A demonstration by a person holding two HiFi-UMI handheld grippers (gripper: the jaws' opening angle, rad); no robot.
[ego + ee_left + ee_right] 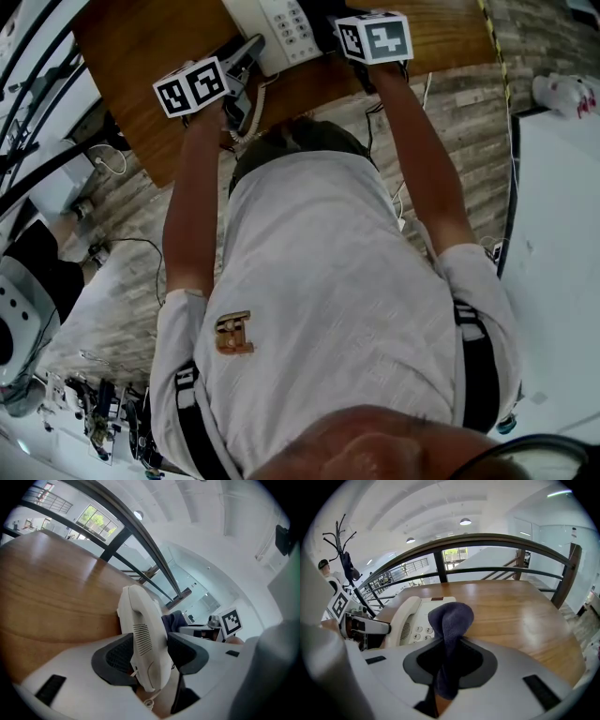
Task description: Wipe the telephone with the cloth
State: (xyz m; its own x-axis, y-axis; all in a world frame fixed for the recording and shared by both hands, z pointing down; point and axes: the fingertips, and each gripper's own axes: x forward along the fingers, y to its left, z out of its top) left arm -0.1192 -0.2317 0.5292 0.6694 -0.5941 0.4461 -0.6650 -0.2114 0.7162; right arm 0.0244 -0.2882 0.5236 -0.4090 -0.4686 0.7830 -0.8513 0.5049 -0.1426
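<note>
The white telephone base (281, 28) with its keypad sits on the wooden table (141, 47). My left gripper (150, 654) is shut on the white handset (143, 634), which stands nearly on end between the jaws, just left of the base (423, 620). A coiled cord (251, 117) hangs from the handset (242, 64) over the table edge. My right gripper (450, 660) is shut on a dark blue cloth (450, 620), whose bunched top rises just in front of the keypad. In the head view the right gripper's marker cube (375, 37) hides its jaws.
A dark curved railing (487, 538) runs behind the table's far edge. A coat stand (344, 550) is at the left. Below, cables lie on the brick-patterned floor (122, 187), and a white table (562, 234) stands to the right.
</note>
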